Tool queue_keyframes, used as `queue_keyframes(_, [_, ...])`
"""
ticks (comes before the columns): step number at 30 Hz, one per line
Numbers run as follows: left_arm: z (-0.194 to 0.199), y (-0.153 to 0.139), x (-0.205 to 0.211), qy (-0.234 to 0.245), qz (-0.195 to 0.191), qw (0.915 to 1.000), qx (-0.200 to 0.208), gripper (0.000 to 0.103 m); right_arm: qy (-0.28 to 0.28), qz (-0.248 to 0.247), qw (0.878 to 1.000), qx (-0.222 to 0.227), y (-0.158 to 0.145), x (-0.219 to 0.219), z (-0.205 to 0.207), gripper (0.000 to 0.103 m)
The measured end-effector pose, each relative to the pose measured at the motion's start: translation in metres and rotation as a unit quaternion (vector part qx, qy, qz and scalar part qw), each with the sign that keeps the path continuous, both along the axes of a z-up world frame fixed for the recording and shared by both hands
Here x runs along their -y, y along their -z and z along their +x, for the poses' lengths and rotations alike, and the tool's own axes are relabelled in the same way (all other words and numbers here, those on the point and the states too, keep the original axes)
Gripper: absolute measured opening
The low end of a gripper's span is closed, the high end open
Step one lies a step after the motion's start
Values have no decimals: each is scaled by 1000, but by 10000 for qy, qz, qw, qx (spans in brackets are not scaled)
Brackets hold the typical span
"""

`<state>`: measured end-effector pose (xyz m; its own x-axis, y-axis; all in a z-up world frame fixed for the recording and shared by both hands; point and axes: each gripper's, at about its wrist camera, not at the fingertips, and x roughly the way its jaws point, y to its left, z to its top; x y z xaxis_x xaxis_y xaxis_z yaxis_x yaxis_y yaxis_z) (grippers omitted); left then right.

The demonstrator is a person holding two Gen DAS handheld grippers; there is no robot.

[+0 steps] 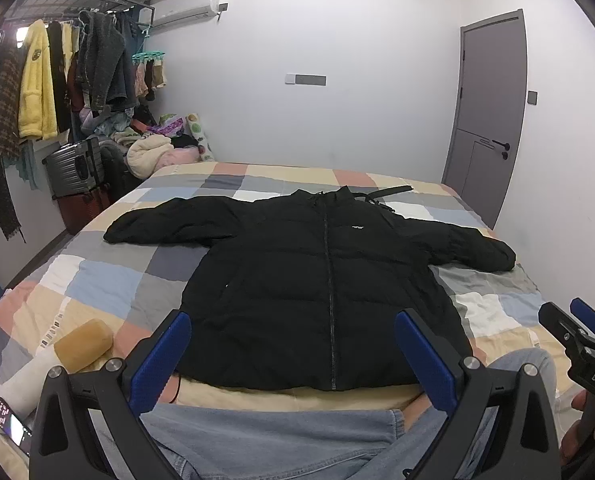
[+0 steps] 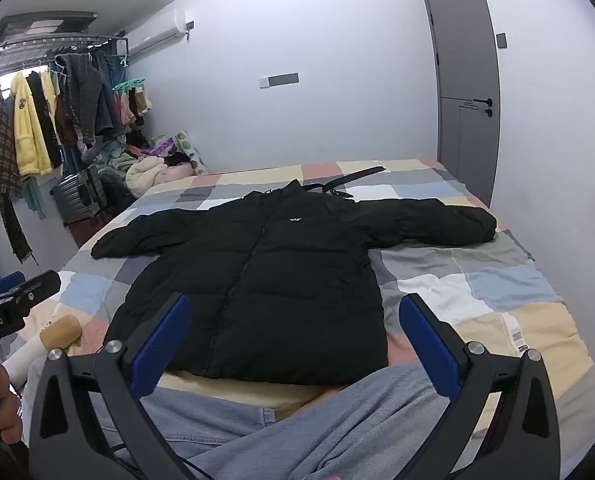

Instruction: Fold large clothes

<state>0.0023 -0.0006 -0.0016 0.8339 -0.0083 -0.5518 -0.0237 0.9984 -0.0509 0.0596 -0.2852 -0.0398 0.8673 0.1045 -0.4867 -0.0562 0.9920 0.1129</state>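
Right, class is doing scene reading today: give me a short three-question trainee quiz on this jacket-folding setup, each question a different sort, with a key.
1. True or false: the black puffer jacket lies front up on the patchwork bedspread with both sleeves spread outward.
2. Multiple choice: the left gripper and right gripper are
A. both shut on the jacket
B. both open, holding nothing
C. one open, one shut
3. Fill in: past the jacket's collar a black ___ lies on the bed.

Key
1. True; the zip and small chest label face up.
2. B
3. belt
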Motion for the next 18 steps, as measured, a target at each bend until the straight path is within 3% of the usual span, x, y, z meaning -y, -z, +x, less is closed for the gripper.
queue_keyframes(18, [1, 5, -1, 72, -24, 10000, -26, 103, 27, -1, 10000, -42, 2, 5, 1, 103])
